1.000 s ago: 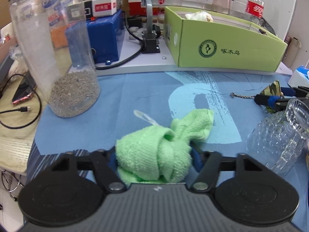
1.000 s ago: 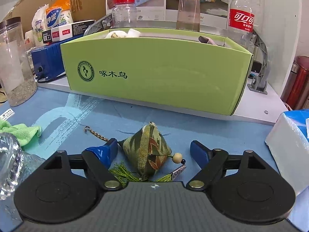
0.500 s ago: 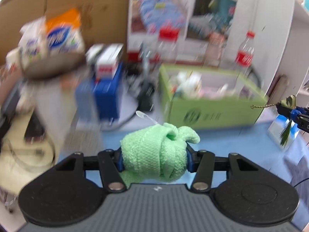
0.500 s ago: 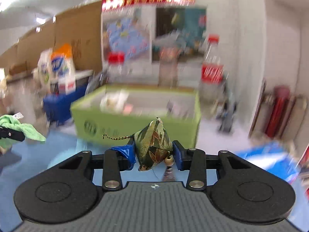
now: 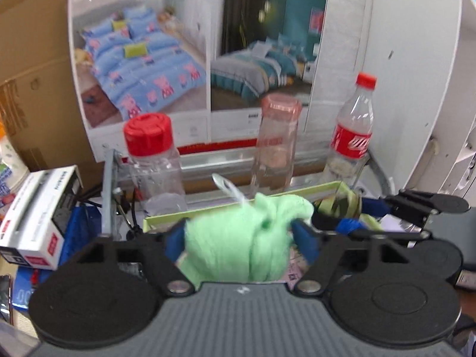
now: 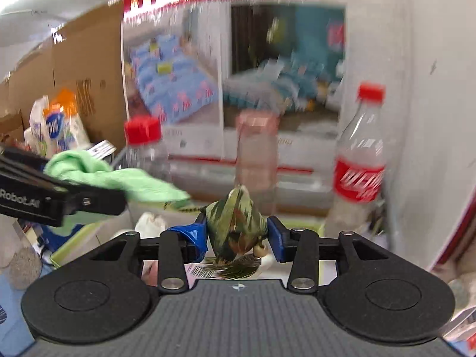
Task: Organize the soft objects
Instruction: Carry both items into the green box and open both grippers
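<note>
My left gripper (image 5: 238, 233) is shut on a light green towel (image 5: 238, 247), held up over the green cardboard box (image 5: 226, 208). The towel also shows in the right wrist view (image 6: 119, 175), hanging from the left gripper at the left. My right gripper (image 6: 236, 235) is shut on a camouflage-pattern pouch (image 6: 235, 223) with a tassel and bead, held above the box's inside (image 6: 83, 238). The right gripper with its pouch shows at the right of the left wrist view (image 5: 351, 211), close beside the towel.
Behind the box stand a red-capped jar (image 5: 151, 160), a pink-lidded bottle (image 5: 275, 142) and a cola bottle (image 5: 352, 136). A white carton (image 5: 38, 217) lies on a blue device at the left. A white soft item (image 6: 150, 223) lies in the box.
Both grippers closed on their objects, lifted them off the blue mat and carried them up and forward over the green box. The two grippers have come close together.
</note>
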{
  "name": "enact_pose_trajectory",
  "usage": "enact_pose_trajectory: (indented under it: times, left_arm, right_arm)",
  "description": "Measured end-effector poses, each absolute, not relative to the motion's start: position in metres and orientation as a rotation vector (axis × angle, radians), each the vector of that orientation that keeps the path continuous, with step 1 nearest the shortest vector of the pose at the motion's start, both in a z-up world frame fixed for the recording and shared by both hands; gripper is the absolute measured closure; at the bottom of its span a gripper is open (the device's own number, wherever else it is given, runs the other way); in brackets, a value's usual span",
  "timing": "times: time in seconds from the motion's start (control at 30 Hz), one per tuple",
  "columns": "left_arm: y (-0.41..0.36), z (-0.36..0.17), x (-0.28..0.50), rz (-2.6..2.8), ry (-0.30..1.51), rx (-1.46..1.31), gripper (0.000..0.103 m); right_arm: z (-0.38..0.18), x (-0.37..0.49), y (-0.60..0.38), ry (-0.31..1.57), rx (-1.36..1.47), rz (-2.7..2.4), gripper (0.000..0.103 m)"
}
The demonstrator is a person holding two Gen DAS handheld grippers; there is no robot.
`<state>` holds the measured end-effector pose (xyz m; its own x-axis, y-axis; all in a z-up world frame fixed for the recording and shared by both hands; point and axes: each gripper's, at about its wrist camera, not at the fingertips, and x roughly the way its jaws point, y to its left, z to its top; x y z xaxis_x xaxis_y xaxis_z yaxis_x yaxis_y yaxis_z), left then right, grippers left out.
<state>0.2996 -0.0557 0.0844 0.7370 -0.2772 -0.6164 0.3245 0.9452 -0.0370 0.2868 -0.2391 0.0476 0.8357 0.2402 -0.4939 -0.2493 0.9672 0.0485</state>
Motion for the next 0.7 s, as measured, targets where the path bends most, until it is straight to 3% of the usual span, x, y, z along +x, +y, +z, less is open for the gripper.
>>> enact_pose_trajectory:
  times: [0.3,0.6,0.7]
  left_arm:
    - [-0.050,0.073,0.305,-0.313,0.681,0.052,0.021]
    - [-0.041,0.089,0.259,-0.306,0.655,0.051,0.018]
    - [-0.035,0.100,0.229,-0.293,0.619,0.056,0.010]
  right_arm:
    - [0.041,0.284,-0.234,0.527,-0.065,0.173,0.060]
    - [0.058,0.248,-0.229,0.522,-0.100,0.164,0.050]
    - [0.067,0.219,-0.230,0.497,-0.088,0.155,0.049]
